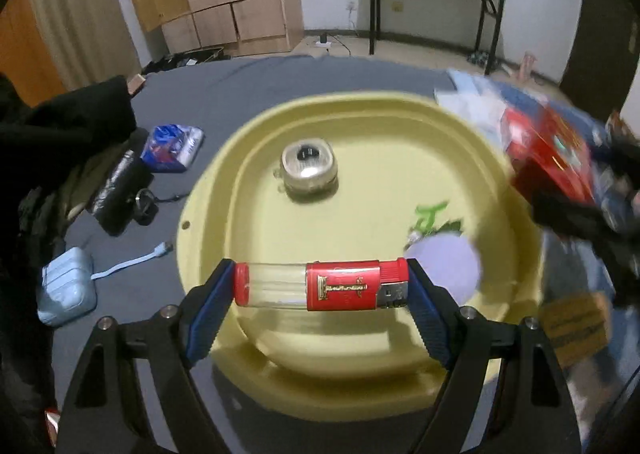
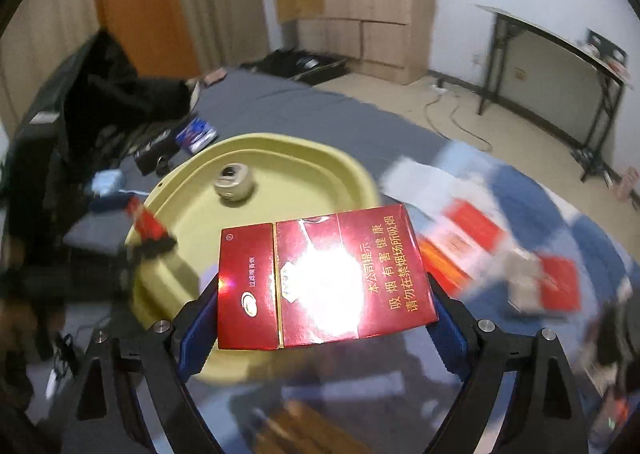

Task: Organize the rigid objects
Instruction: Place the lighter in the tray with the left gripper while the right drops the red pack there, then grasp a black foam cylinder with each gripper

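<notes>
Your left gripper (image 1: 320, 286) is clamping a lighter (image 1: 320, 286) end to end between its blue fingers (image 1: 208, 314). The lighter is lying crosswise: clear body, red cap at the left end, red label with a gold emblem, metal head at the right end. It is hanging above the near part of the yellow basin (image 1: 400, 382).

Your right gripper (image 2: 326, 310) is gripping a red cigarette pack (image 2: 320, 278) by its two short ends, broad face up toward the camera, with gold lettering and a strong glare spot across the middle. The pack is hovering over the near right rim of the basin (image 2: 280, 142).

The basin is sitting on a bed covered in grey sheet (image 1: 224, 94). Inside it, toward the far side, a roll of clear tape (image 1: 308, 166) is lying flat; near the right inner wall a pale purple round object (image 1: 444, 262) and something green (image 1: 430, 214) are showing, both too blurred to identify.

Both grippers are pointing steeply downward. In the left wrist view the right one is appearing blurred over the right rim. More red packs (image 2: 476, 226) are lying on the bed right of the basin.
</notes>
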Motion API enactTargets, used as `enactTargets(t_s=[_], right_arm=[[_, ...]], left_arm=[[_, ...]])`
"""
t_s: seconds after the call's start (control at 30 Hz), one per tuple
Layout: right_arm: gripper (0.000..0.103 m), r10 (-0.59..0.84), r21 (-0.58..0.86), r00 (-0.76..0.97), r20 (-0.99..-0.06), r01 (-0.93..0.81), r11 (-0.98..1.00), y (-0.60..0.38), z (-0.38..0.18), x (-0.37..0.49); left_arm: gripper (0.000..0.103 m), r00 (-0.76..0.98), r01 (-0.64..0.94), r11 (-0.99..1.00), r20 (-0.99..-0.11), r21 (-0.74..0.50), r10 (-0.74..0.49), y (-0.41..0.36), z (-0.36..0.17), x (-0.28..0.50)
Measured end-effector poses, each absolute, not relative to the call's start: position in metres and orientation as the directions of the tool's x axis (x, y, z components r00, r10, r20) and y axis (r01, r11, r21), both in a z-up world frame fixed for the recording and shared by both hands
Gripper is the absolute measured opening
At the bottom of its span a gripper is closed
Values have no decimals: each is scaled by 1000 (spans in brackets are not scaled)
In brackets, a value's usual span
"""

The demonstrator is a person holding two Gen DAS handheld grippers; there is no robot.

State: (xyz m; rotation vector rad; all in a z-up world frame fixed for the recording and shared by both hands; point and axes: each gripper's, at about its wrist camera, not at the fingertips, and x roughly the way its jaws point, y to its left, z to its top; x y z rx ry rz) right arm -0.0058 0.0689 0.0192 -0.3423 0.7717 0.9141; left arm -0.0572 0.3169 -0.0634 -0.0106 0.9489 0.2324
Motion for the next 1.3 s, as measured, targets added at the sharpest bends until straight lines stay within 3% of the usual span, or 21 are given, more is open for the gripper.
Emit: enactTargets(t_s=[0.27,0.53,0.6,0.67,0.77,1.0,1.13,1.3], right_arm=[[91,468,-4,325,-822,-825,565,176,-8,34],[91,412,12,263,-872,-831,556,221,-45,62],[92,395,33,233,-889,-827,562,227,-57,66],[98,410,43,234,-882,-824,564,231,-59,67],[103,500,112,245,-830,-806,581,222,-42,64],[103,574,161,474,-668,-661,733,100,14,62],[103,445,77,632,-634,-521,850,-17,18,57],[103,239,70,684,-690,-266,962,-163,-2,71]], left_arm=[[83,517,-205,978,-842,49,151,338,-74,-33],[83,487,-157,987,-867,26,100,326,-95,-30],[86,499,-161,987,-863,-2,80,324,-98,-30],[98,508,-148,989,-858,3,79,324,-98,-32],[103,544,-113,993,-838,-18,47,322,-87,-43],[103,633,-70,992,-773,-107,-39,301,-43,-49],[103,679,-3,992,-728,-127,-91,262,-27,-45],[103,652,96,987,-742,-127,-159,190,-23,-29]])
